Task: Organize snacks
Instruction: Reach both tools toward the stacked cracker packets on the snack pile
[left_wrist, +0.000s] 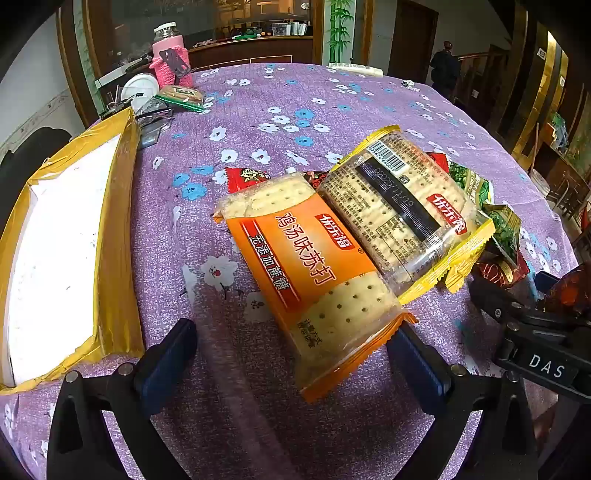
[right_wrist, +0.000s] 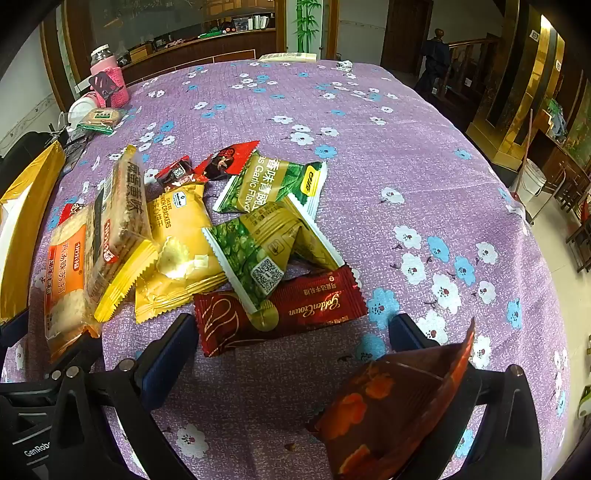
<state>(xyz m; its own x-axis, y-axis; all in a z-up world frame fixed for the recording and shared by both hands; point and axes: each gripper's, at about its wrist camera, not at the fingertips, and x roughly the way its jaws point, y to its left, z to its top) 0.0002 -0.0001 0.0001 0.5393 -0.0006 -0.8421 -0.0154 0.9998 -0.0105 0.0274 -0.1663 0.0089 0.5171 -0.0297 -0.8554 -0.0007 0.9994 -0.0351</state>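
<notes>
A heap of snack packets lies on the purple flowered tablecloth. An orange cracker pack has its near end between the fingers of my left gripper, which is open; only its right finger is near the pack's corner. A yellow cracker pack leans on the orange one. My right gripper is open just behind a dark red Golden Crown packet. A brown-orange packet rests against its right finger. Green garlic pea packets and a yellow cracker packet lie beyond.
A white box edged with yellow tape stands open at the left. At the far left corner are a pink-sleeved jar, a white lid and a green biscuit pack. A person stands far back.
</notes>
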